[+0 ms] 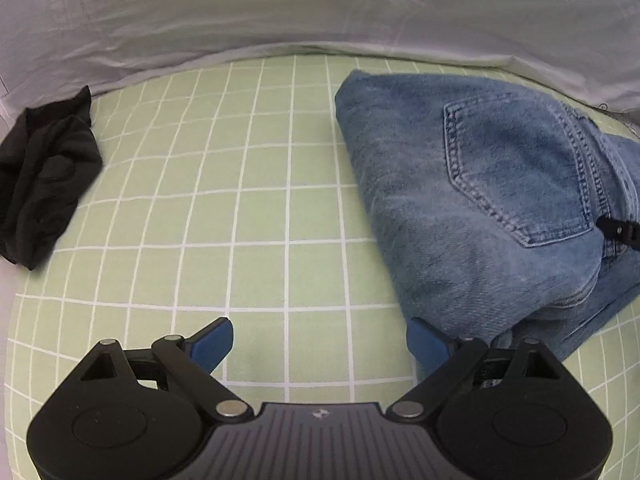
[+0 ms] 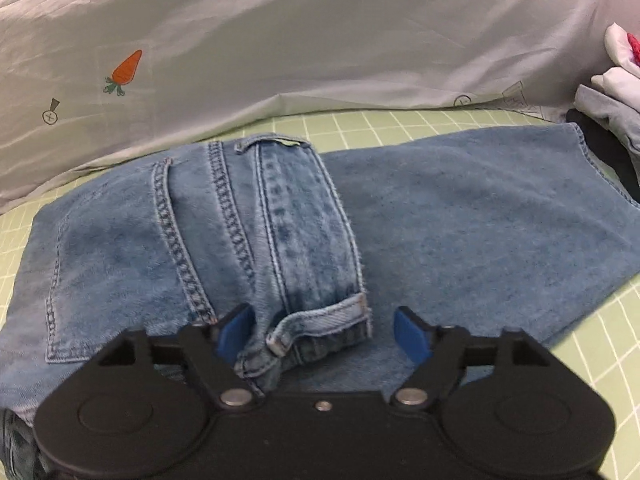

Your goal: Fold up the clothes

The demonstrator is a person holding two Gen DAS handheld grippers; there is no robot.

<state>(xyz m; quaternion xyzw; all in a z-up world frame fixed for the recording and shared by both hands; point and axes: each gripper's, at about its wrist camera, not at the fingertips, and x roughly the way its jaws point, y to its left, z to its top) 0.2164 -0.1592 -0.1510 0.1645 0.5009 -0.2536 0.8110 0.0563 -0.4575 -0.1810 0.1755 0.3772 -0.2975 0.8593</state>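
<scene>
Green sheet [image 1: 256,184] with white grid is covering the bed and carrying everything; pale grey duvet [image 1: 200,20] with carrot and button prints is lying bunched along its far edge. Folded jeans [image 1: 480,184] are sitting toward the sheet's right side, back pocket facing up. Crumpled black garment [image 1: 44,176] is lying at the left edge, well apart from the jeans. Left gripper [image 1: 320,344] is hovering over bare sheet, jaws spread wide, its right finger just beside the jeans' near corner. Right gripper [image 2: 324,332] is sitting over the jeans, jaws spread around the rolled waistband, not pinching it. Pile of pale clothes [image 2: 616,92] is showing at the far right corner.
</scene>
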